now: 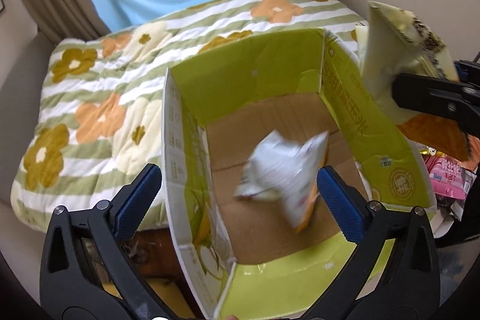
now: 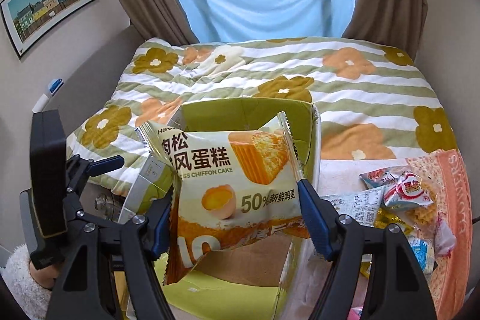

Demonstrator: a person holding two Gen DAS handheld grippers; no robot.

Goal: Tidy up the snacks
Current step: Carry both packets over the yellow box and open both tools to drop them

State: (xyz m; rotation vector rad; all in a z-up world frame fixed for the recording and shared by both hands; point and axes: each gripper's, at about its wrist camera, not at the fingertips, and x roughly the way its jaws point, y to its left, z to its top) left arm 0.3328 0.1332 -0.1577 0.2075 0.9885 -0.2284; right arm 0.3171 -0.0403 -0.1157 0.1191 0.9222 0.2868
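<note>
Left gripper (image 1: 240,200): jaws apart, empty, over the open box (image 1: 387,137); a blurred white packet (image 1: 282,176) lies inside. Right gripper (image 2: 237,218): jaws clamped on a chiffon cake packet (image 2: 237,179) above the box. Several snacks (image 2: 402,200) remain at right, unsorted; task looks barely begun.

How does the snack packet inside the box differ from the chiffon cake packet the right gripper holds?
The white packet is loose in the cardboard box, clear of the open left gripper; the chiffon cake packet is pinched in the right gripper above the box.
The white packet is motion-blurred, its print unreadable; the chiffon cake packet is sharp, with a cake picture and legible text.
Both are sealed, pale snack packets with orange at one end.
</note>
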